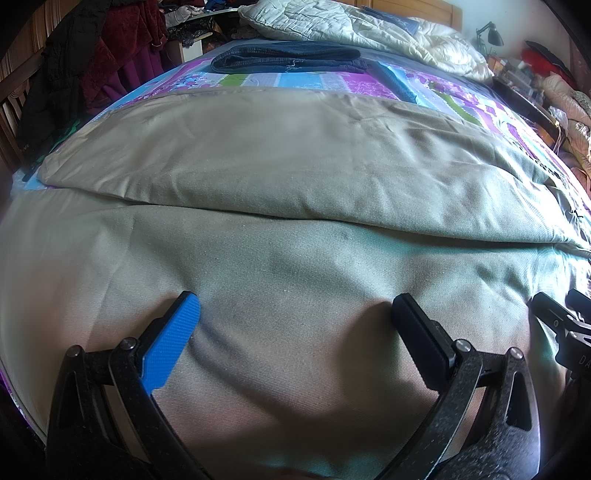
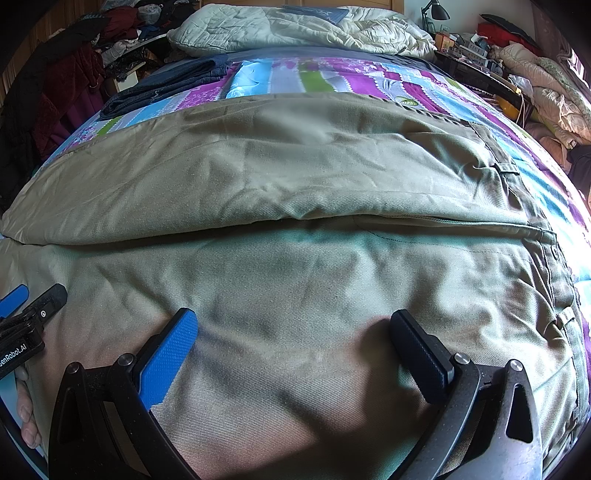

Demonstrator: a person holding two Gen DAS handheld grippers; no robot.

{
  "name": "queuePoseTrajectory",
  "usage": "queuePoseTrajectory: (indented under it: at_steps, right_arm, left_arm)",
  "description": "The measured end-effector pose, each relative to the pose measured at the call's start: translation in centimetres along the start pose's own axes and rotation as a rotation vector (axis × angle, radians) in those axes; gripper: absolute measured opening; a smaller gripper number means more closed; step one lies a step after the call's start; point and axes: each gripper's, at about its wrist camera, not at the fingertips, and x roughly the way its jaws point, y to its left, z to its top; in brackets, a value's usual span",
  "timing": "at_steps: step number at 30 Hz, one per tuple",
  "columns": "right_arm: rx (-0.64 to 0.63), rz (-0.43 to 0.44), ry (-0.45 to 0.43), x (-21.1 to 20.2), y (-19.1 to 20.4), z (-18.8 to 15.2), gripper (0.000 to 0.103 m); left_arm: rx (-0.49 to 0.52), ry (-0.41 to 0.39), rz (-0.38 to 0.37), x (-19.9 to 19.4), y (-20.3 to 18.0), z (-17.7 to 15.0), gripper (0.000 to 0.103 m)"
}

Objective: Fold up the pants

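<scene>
In the left wrist view, the left gripper (image 1: 295,314) is hovering low over the khaki pants (image 1: 280,192), its fingers spread wide with only cloth showing between them. The blue pad (image 1: 171,341) is sitting on the left and the black pad (image 1: 421,339) on the right, both close above the fabric; whether they are actually touching it is hard to tell from this angle. The pants are lying flat across the near part of the bed, over the patchwork bedspread (image 1: 258,79), with one leg lying beyond the other and a seam-like line running between them. Farther up the bed, dark folded jeans (image 1: 288,59) are resting on the bedspread, and a pale quilt (image 1: 354,26) is bunched at the head. The tip of the right gripper (image 1: 561,325) is showing at the right edge.

In the right wrist view, the right gripper (image 2: 293,332) is likewise hanging just above the pants (image 2: 295,177), fingers held wide apart and gripping nothing. The waistband with its belt loops (image 2: 506,170) is lying toward the right. The left gripper (image 2: 26,310) is peeking in at the left edge, with a person's fingers (image 2: 27,417) below it. The jeans (image 2: 166,86) are lying at upper left on the bedspread (image 2: 332,79).
</scene>
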Motion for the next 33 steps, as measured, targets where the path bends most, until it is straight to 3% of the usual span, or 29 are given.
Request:
queuePoseTrajectory:
  at_steps: [33]
  right_arm:
    - [-0.006,-0.009,0.004,0.03,0.06,0.02,0.103]
  left_arm:
    - [0.002,0.001,0.002,0.00,0.02,0.06,0.103]
